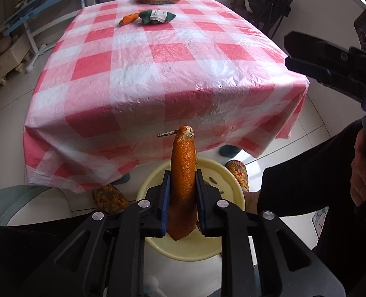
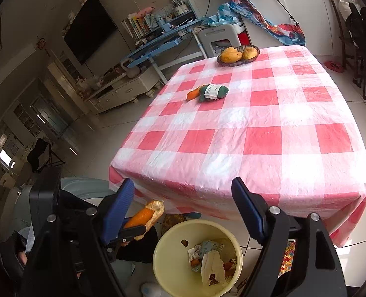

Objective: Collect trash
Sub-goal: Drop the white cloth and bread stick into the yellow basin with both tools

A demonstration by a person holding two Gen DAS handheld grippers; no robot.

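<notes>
Left wrist view: the left gripper (image 1: 182, 198) pinched a strip of orange peel (image 1: 183, 185), its long axis running forward along the fingers, stalk end outermost, above the yellow bin (image 1: 153, 185); not yet dropped.

Right wrist view: the right gripper (image 2: 183, 212) stood spread and empty; the bin (image 2: 168, 242) already held scraps; another peel (image 2: 193, 93) and a green wrapper (image 2: 213, 92) remained on the table (image 2: 257, 136).

A basket of mangoes (image 2: 238, 54) sits at the checked tablecloth's (image 2: 257, 133) far end.
</notes>
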